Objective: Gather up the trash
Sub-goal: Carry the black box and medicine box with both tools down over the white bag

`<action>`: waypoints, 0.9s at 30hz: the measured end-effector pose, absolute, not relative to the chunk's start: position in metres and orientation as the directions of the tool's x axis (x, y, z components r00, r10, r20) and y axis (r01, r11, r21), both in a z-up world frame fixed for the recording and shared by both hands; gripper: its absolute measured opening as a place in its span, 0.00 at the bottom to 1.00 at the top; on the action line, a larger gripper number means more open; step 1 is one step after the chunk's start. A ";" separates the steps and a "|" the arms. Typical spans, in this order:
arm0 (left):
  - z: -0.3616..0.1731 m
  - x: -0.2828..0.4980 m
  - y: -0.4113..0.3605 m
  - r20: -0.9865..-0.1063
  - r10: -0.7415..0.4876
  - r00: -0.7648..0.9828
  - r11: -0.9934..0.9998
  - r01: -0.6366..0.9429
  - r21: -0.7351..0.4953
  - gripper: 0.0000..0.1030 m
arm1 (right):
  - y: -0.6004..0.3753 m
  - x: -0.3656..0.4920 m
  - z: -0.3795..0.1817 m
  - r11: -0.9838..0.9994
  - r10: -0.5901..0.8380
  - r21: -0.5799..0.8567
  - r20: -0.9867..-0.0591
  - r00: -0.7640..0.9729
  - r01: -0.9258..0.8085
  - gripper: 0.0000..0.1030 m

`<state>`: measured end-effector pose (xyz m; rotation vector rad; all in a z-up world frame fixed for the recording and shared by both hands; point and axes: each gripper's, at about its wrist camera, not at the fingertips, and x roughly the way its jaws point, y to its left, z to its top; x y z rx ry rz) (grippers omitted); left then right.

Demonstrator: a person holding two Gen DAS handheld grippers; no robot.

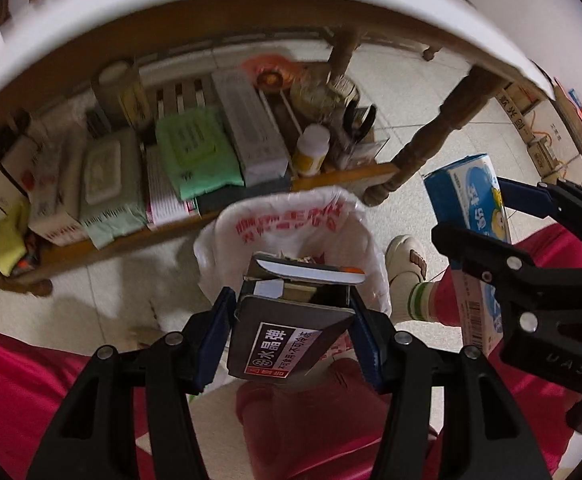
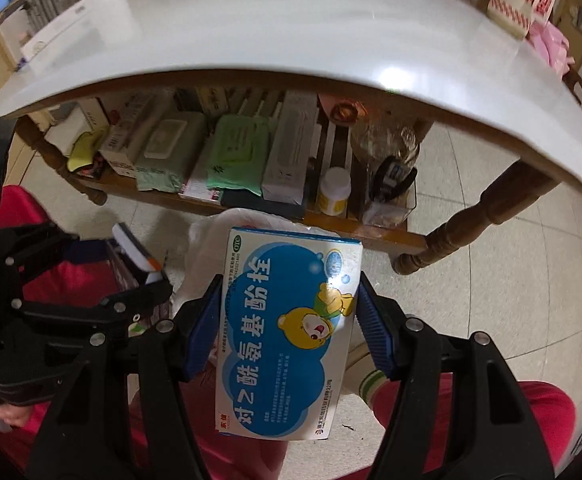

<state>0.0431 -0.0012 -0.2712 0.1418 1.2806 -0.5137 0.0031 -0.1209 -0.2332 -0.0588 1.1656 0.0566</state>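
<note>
My left gripper is shut on a dark grey box with an open flap, held right over the mouth of a white plastic trash bag with red print on the floor. My right gripper is shut on a blue and white medicine box with a cartoon bear, held above the same bag. In the left wrist view the right gripper and its blue box hang at the right. In the right wrist view the left gripper with the grey box is at the left.
A white tabletop curves overhead on turned wooden legs. Its lower wooden shelf is crowded with wipe packs, boxes and a yellow bottle. A person's red trouser legs and a white shoe flank the bag on the tiled floor.
</note>
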 end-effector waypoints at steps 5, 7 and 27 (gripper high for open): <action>-0.304 0.056 -0.001 -0.954 -0.269 0.135 0.892 0.409 -0.194 0.53 | -0.127 0.016 -0.263 0.999 0.021 0.005 -0.938 0.345 -0.046 0.61; -0.315 0.059 0.000 -0.958 -0.262 0.115 0.894 0.402 -0.196 0.53 | -0.128 0.019 -0.274 0.999 0.021 0.008 -0.945 0.325 -0.039 0.61; -0.397 0.094 -0.009 -0.969 -0.245 -0.037 0.930 0.273 -0.245 0.53 | -0.153 0.072 -0.380 0.995 0.069 0.079 -0.988 0.140 0.068 0.61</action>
